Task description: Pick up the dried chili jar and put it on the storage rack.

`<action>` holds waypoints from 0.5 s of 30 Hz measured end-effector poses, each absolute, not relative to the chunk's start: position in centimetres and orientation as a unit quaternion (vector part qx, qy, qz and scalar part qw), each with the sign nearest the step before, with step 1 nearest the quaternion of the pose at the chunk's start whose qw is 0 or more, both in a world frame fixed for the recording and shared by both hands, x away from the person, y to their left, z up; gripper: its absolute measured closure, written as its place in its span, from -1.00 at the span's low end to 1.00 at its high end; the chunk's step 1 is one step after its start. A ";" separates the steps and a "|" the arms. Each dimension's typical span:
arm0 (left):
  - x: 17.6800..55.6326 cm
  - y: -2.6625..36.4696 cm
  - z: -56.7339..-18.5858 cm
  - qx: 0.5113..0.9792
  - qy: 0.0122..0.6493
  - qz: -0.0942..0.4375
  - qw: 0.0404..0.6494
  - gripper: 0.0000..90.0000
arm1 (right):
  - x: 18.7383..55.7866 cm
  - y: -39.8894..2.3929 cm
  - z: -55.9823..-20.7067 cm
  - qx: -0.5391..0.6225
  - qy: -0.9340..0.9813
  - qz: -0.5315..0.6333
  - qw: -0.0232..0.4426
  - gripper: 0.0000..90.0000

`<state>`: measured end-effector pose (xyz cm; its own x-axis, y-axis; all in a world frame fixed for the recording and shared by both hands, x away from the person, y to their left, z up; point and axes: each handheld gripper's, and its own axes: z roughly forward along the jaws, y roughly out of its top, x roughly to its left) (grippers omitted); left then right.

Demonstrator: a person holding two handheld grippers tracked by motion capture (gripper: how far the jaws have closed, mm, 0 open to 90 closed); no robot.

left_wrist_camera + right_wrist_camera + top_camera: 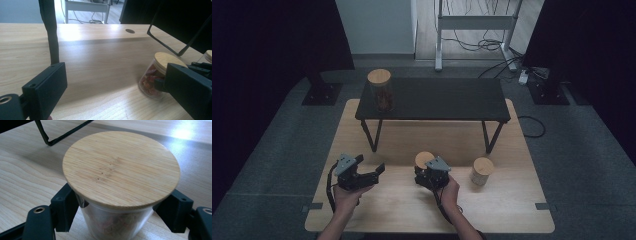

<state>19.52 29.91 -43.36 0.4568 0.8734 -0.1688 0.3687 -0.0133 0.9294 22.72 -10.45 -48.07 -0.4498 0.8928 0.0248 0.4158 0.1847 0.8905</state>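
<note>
A glass jar with a round bamboo lid [424, 159] stands on the wooden table [492, 210], near its front middle. My right gripper [427, 169] is shut on it. In the right gripper view the two black pads [65, 210] press the glass sides just under the lid [120, 167]. Reddish pieces fill this jar [152, 81]. My left gripper [371, 165] hovers to its left, open, with nothing between the jaws; its own view has the gripper [117, 95] spread wide over bare wood.
A low black bench [447, 100] stands across the back of the table, with a taller lidded jar [380, 90] on its left end. Another small lidded jar [482, 171] sits to the right of the held one. Dark stands and cables lie beyond.
</note>
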 end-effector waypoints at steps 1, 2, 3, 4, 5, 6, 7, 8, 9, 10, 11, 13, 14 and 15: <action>19.5 29.9 -43.4 0.671 0.463 0.239 0.528 -0.90 | 22.6 -10.5 -47.9 0.451 0.723 0.451 0.265 -0.44; 19.5 29.9 -43.4 0.670 0.463 0.239 0.528 -0.90 | 22.5 -10.6 -47.8 0.450 0.723 0.452 0.265 -0.44; 19.5 29.9 -43.4 0.670 0.464 0.239 0.528 -0.90 | 22.4 -10.6 -47.7 0.448 0.724 0.452 0.265 -0.44; 19.5 29.9 -43.4 0.670 0.464 0.239 0.528 -0.90 | 22.3 -10.6 -47.6 0.448 0.724 0.453 0.266 -0.44; 19.5 29.9 -43.3 0.670 0.463 0.239 0.528 -0.90 | 22.2 -10.7 -47.6 0.447 0.724 0.454 0.266 -0.44; 19.4 29.9 -43.3 0.670 0.463 0.240 0.529 -0.90 | 22.2 -10.7 -47.5 0.446 0.724 0.454 0.266 -0.44; 19.4 29.9 -43.3 0.670 0.463 0.240 0.529 -0.90 | 22.1 -10.8 -47.4 0.446 0.724 0.455 0.266 -0.44; 19.4 29.9 -43.3 0.670 0.462 0.241 0.529 -0.90 | 22.0 -10.8 -47.3 0.446 0.724 0.455 0.266 -0.44; 19.4 29.8 -43.3 0.670 0.462 0.242 0.529 -0.90 | 22.0 -10.8 -47.3 0.446 0.724 0.455 0.266 -0.44; 19.4 29.8 -43.3 0.670 0.461 0.242 0.530 -0.90 | 21.9 -10.8 -47.2 0.446 0.723 0.455 0.266 -0.44; 19.4 29.8 -43.3 0.670 0.460 0.242 0.530 -0.90 | 21.8 -10.8 -47.1 0.445 0.723 0.456 0.266 -0.44; 19.4 29.8 -43.2 0.670 0.460 0.241 0.530 -0.90 | 21.5 -10.9 -46.9 0.444 0.723 0.458 0.267 -0.44; 19.4 29.8 -43.3 0.670 0.460 0.241 0.530 -0.90 | 21.5 -10.9 -46.8 0.444 0.722 0.458 0.267 -0.44; 19.4 29.8 -43.3 0.670 0.460 0.241 0.530 -0.90 | 21.4 -10.9 -46.7 0.443 0.722 0.458 0.267 -0.44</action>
<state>19.36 29.83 -43.25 0.4600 0.8725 -0.1648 0.3616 -0.0145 0.9322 21.39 -10.94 -46.73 -0.4638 0.8857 0.0204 0.3954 0.1863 0.8994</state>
